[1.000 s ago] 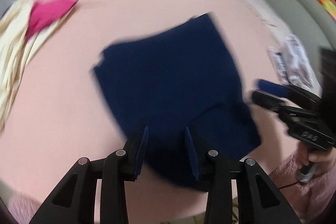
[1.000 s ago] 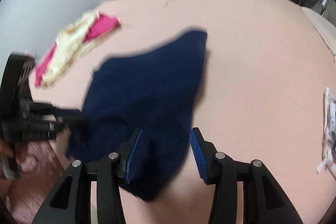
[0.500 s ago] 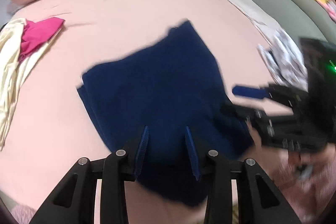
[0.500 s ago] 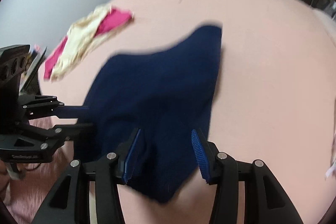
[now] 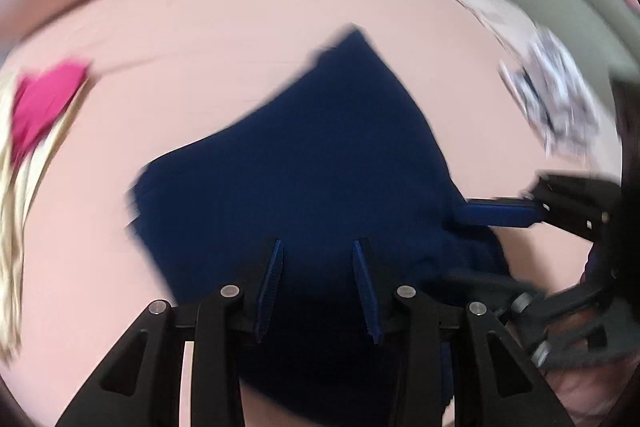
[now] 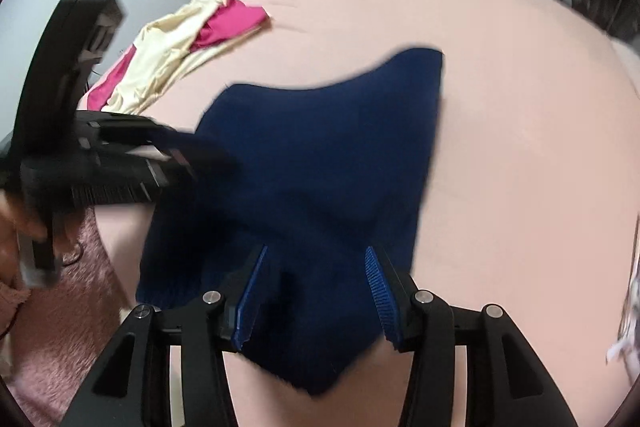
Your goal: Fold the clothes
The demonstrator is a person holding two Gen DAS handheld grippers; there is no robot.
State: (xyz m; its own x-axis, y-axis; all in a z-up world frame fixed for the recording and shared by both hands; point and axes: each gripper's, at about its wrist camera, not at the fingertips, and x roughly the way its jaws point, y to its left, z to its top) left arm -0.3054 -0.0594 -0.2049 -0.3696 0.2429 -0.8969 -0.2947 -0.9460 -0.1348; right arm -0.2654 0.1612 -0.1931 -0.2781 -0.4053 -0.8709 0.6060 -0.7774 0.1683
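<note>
Navy cloth (image 5: 304,171) lies spread on the pink bed (image 5: 224,11), directly ahead of both tools. Left hand-held gripper (image 5: 318,287) and right hand-held gripper (image 6: 312,291): jaws wide apart over its near edge, gripping nothing. Pink-and-cream clothes (image 6: 192,39) far left.

Navy garment (image 6: 320,167) was matt, soft knit-like cloth. Bedsheet (image 6: 520,147) was smooth matt pink fabric. Left gripper (image 5: 318,287) and right gripper (image 6: 312,291) had matt black plastic bodies, ribbed blue pads (image 6: 376,291), shiny metal pins. Pink sleeve (image 6: 80,307) looked fuzzy. Cream-and-magenta clothes (image 6: 180,43) had a slight sheen.
</note>
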